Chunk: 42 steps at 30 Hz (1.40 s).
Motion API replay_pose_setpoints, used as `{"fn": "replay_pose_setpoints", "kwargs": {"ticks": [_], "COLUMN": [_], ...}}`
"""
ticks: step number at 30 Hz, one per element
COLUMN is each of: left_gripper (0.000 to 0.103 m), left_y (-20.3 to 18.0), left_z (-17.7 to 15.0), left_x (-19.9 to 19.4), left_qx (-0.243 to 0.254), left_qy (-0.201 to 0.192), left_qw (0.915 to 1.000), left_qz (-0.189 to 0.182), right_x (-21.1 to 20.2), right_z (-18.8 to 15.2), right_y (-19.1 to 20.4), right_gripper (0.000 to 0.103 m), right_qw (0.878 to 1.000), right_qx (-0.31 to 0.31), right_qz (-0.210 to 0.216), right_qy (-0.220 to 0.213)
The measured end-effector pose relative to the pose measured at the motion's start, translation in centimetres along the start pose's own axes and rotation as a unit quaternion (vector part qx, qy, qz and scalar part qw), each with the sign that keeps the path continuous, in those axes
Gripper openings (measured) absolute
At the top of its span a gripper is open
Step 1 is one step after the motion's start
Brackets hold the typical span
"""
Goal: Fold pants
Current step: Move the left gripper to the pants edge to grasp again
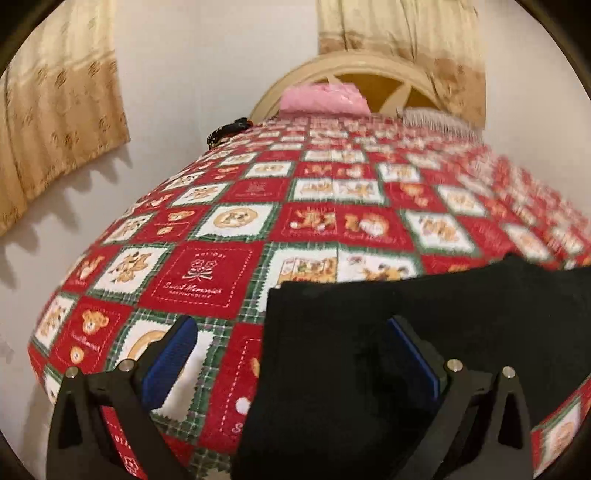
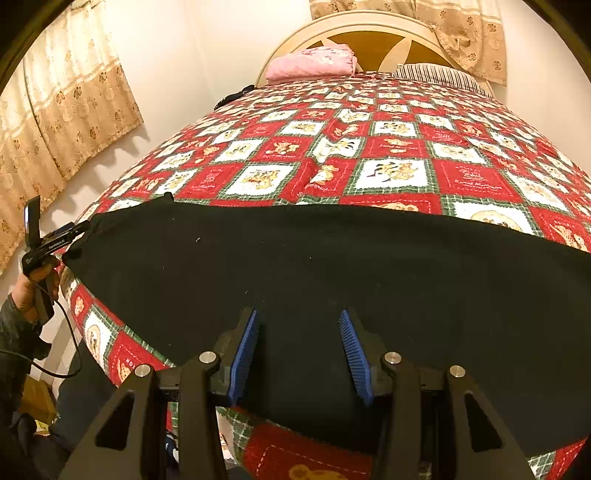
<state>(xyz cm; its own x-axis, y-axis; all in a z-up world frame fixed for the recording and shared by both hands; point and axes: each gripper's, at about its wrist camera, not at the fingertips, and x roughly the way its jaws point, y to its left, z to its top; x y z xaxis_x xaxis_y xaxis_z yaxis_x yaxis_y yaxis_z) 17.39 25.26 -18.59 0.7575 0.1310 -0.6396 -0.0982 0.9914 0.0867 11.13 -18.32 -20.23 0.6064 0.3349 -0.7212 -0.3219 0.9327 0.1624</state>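
bed [image 2: 369, 155], patchwork quilt | arched headboard [image 2: 369, 33] | beige curtains [image 2: 66, 110] | white wall [image 1: 207, 66]

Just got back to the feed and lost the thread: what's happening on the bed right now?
A person is folding black pants on the bed's red teddy-bear quilt, a handheld gripper in each hand. The pants lie flat near the foot edge. Both grippers are open and grip nothing: the right gripper hovers over the middle of the pants, and the left gripper straddles their left edge. A pink blanket sits by the headboard.
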Motion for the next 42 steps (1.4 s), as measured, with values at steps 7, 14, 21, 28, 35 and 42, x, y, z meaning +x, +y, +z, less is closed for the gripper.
{"fn": "replay_pose_setpoints", "kwargs": {"ticks": [7, 14, 21, 28, 35, 42], "left_gripper": [0.103, 0.103, 0.103, 0.103, 0.103, 0.103], "left_y": [1.9, 1.2, -1.0, -3.2, -4.3, -11.0], "left_z": [-0.3, -0.4, 0.8, -0.9, 0.2, 2.0], "left_x": [2.9, 0.1, -2.8, 0.7, -2.7, -4.9], "left_qx": [-0.034, -0.020, -0.009, 0.016, 0.013, 0.043], "left_qy": [0.051, 0.012, -0.034, 0.024, -0.015, -0.038], "left_qw": [0.9979, 0.9997, 0.9992, 0.9996, 0.9997, 0.9936], "left_qz": [-0.022, 0.011, -0.017, -0.005, -0.016, -0.097], "right_x": [-0.1, -0.2, -0.1, -0.2, -3.6, -11.8], "right_z": [-0.6, -0.7, -0.7, -0.7, -0.3, -0.1], "right_y": [0.5, 0.2, 0.3, 0.3, -1.6, -10.5], "right_gripper": [0.048, 0.048, 0.048, 0.048, 0.048, 0.048], "right_qw": [1.000, 1.000, 1.000, 1.000, 0.998, 0.982], "right_qx": [-0.019, -0.012, -0.015, -0.018, 0.003, 0.094], "right_qz": [-0.013, -0.005, -0.011, -0.008, -0.017, -0.111], "right_qy": [-0.009, -0.013, -0.016, -0.017, -0.055, -0.122]}}
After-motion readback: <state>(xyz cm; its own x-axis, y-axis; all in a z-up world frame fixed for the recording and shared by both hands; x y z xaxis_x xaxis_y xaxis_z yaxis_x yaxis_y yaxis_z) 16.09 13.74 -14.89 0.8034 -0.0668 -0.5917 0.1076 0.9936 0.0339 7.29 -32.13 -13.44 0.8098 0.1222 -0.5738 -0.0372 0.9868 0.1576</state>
